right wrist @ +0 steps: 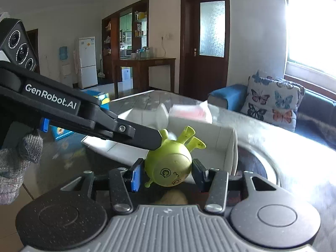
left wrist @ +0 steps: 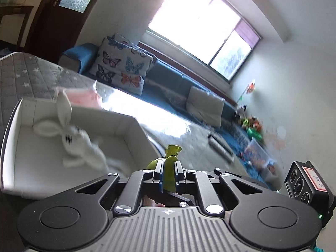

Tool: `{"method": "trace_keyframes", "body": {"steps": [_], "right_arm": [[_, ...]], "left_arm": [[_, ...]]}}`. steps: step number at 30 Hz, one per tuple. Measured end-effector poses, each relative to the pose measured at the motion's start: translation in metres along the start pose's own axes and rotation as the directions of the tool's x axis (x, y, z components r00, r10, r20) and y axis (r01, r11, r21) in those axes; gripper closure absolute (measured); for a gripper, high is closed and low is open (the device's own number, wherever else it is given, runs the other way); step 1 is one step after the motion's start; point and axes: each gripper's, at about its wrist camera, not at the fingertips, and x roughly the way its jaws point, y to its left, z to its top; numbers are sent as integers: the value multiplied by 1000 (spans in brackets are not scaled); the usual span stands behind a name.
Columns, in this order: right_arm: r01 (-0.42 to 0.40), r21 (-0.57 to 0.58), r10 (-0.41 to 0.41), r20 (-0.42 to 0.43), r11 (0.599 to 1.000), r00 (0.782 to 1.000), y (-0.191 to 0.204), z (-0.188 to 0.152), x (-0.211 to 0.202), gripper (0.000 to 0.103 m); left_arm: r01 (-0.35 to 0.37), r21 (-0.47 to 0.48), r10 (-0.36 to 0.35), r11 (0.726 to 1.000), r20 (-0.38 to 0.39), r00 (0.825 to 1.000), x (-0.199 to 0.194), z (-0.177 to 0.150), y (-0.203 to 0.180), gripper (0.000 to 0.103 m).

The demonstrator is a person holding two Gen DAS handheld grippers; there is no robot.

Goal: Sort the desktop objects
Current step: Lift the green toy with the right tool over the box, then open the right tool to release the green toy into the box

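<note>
A green round toy figure with stubby limbs (right wrist: 170, 166) is held above the table. My left gripper (left wrist: 168, 174) is shut on one of its limbs (left wrist: 171, 168); its arm (right wrist: 94, 119) reaches in from the left in the right wrist view. My right gripper (right wrist: 168, 173) has its jaws around the toy's round body, touching both sides. A white open box (left wrist: 79, 147) sits just beyond and holds a white plush rabbit (left wrist: 71, 138). The box also shows behind the toy in the right wrist view (right wrist: 222, 145).
A pink and white packet (left wrist: 84, 97) lies behind the box on the glass table (left wrist: 168, 124). A blue box (right wrist: 100, 100) and a blue card (right wrist: 61, 131) lie at the table's left. A sofa with butterfly cushions (right wrist: 271, 103) stands beyond.
</note>
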Motion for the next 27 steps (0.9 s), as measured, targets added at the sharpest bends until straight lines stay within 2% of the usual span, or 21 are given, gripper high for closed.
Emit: {"method": "trace_keyframes", "body": {"steps": [5, 12, 17, 21, 23, 25, 27], "right_arm": [[-2, -6, 1, -54, 1000, 999, -17, 20, 44, 54], [-5, -26, 1, -176, 1000, 984, -27, 17, 98, 54], [-15, -39, 5, -249, 999, 968, -27, 6, 118, 54], [-13, -25, 7, -258, 1000, 966, -26, 2, 119, 53], [-6, -25, -1, -259, 1000, 966, -25, 1, 117, 50], [3, -17, -7, -252, 1000, 968, -27, 2, 112, 33], [-1, -6, 0, -242, 1000, 970, -29, 3, 104, 25]], "left_arm": [[-13, -54, 13, 998, 0, 1000, 32, 21, 29, 92], [-48, -121, 41, 991, -59, 997, 72, 21, 66, 92], [-62, -149, 51, 987, -82, 995, 81, 16, 77, 92], [-67, -140, 56, 988, -79, 995, 79, 14, 75, 91], [-73, -138, 63, 988, -75, 995, 77, 14, 73, 91], [-69, -139, 61, 988, -61, 996, 72, 13, 71, 91], [-69, -134, 64, 989, -45, 997, 64, 14, 66, 91]]}}
